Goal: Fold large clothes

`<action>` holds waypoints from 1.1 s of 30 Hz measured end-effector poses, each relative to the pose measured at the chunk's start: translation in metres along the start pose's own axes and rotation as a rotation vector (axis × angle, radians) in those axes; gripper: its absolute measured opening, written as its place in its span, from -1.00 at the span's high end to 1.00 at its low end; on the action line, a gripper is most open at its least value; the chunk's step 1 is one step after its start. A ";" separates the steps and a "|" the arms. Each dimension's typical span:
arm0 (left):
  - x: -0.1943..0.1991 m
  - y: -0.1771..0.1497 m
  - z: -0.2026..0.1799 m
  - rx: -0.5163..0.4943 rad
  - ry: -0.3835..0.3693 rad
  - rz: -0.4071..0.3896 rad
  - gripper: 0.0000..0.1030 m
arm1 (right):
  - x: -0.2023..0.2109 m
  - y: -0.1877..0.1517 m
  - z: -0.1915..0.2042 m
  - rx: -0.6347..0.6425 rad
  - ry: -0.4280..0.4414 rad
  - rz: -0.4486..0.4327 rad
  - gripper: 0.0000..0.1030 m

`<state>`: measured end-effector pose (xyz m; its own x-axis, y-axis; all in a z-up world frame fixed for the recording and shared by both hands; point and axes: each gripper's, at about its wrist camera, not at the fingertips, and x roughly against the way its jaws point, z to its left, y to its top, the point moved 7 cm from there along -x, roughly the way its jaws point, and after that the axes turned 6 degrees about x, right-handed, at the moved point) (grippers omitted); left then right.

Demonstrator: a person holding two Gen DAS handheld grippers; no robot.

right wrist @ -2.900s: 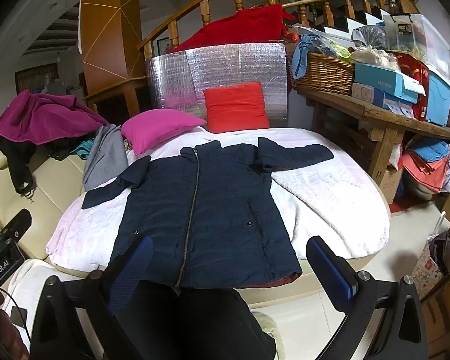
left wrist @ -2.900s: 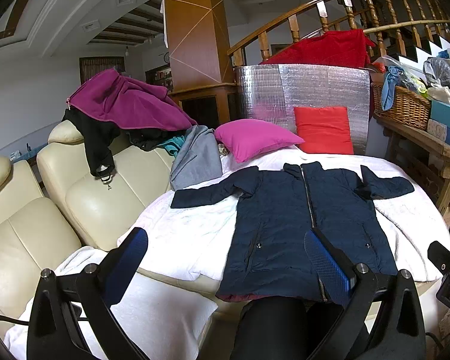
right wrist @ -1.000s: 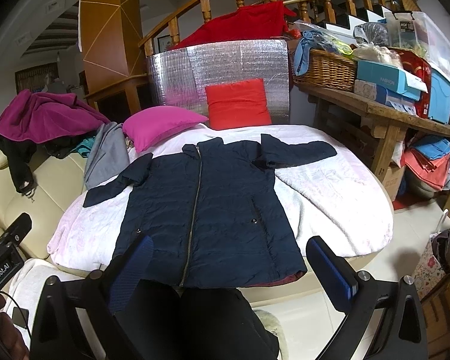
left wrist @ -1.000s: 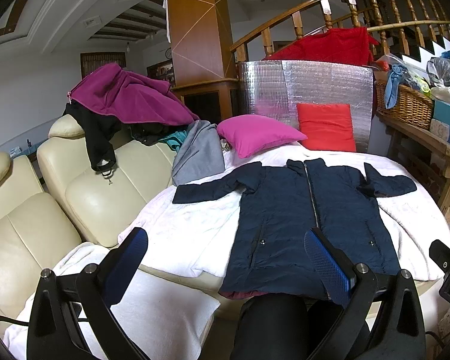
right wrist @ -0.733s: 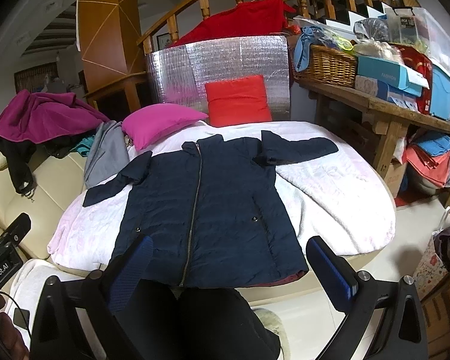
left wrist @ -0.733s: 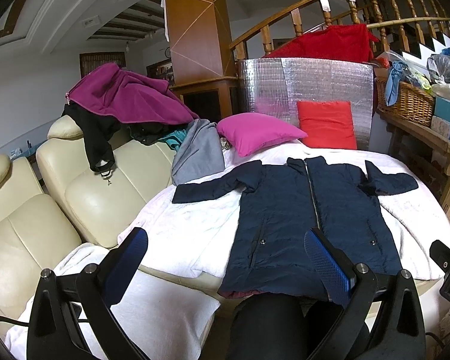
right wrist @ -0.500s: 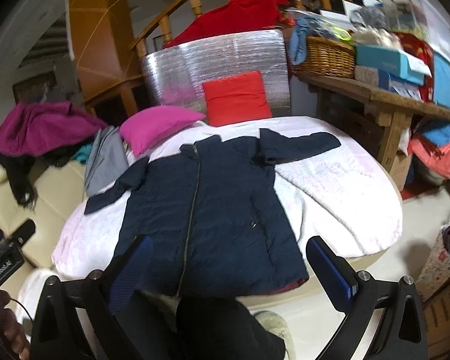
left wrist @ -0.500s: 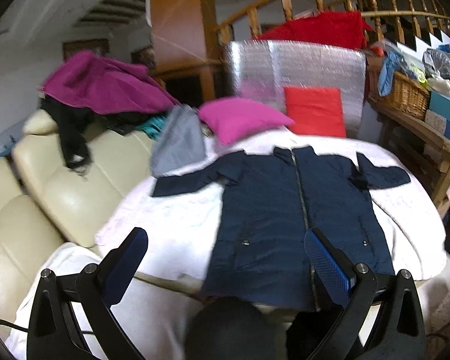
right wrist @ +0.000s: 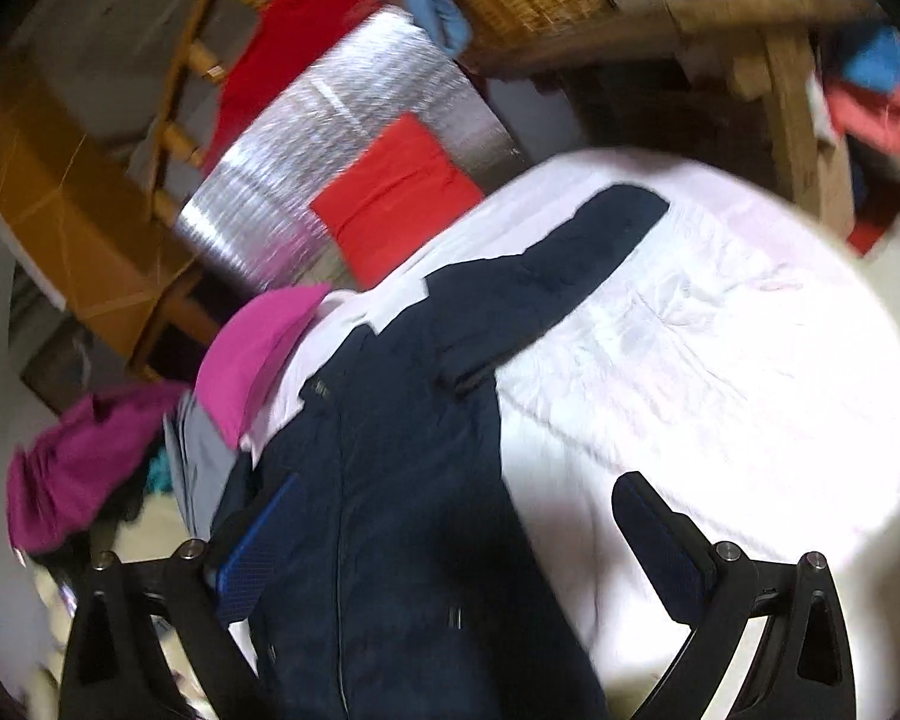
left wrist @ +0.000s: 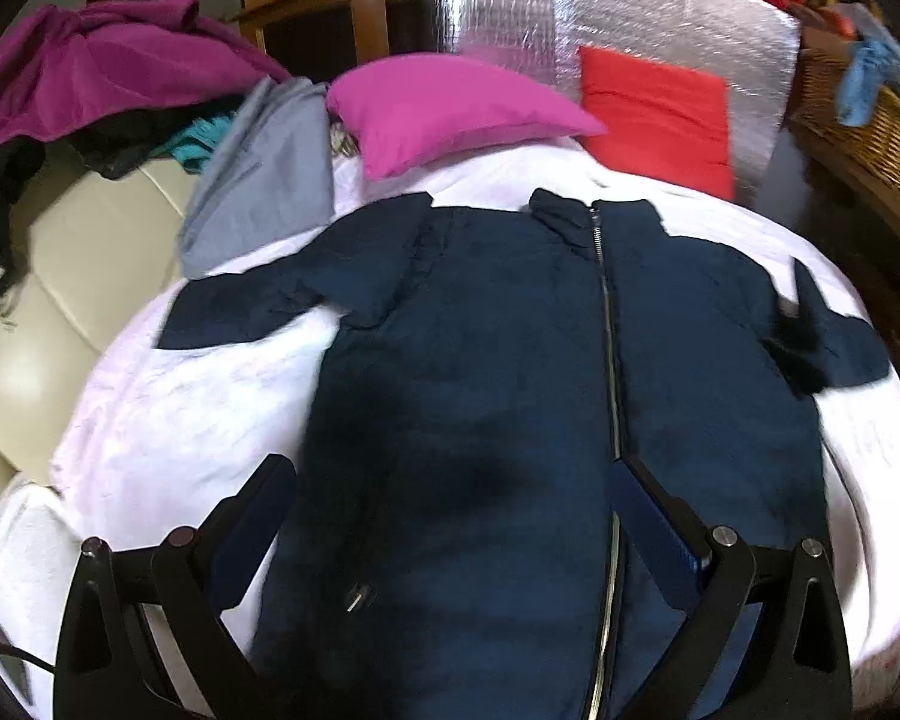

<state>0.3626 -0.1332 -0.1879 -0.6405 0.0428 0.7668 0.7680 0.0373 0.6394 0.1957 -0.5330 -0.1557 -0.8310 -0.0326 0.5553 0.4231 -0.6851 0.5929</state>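
So the navy coat (left wrist: 480, 372) lies flat on the white-covered bed (left wrist: 198, 396), zipper running straight away from both wide-open, empty hand-held grippers; the right hand-held gripper (right wrist: 450, 546) looks nearest the right sleeve (right wrist: 576, 264).

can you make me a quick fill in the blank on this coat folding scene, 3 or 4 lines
1. The navy coat lies spread flat with its zipper ____.
2. Both the left gripper and the right gripper are ____ and hold nothing.
3. Beyond the coat's collar, the pillow beside the red pillow is ____ in colour.
4. The coat rests on a ____ blanket.

Missing words: closed; open; pink; white
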 end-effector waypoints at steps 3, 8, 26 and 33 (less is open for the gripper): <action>-0.041 0.009 -0.007 0.040 0.026 0.010 -1.00 | -0.053 0.034 -0.036 -0.104 0.035 0.014 -1.00; -0.099 0.008 -0.009 0.069 0.061 0.062 -1.00 | -0.120 0.085 -0.092 -0.239 0.043 -0.020 -0.94; -0.125 0.008 -0.040 -0.029 0.124 0.077 -1.00 | -0.249 0.168 -0.183 -0.285 -0.363 -0.055 0.08; -0.126 0.021 -0.027 -0.003 0.180 -0.004 -1.00 | -0.236 0.167 -0.145 -0.198 -0.302 -0.131 0.75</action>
<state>0.4596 -0.1652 -0.2692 -0.6335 -0.1372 0.7615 0.7654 0.0337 0.6427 0.4102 -0.7447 -0.2725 -0.7169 0.2604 0.6467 0.2177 -0.7976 0.5625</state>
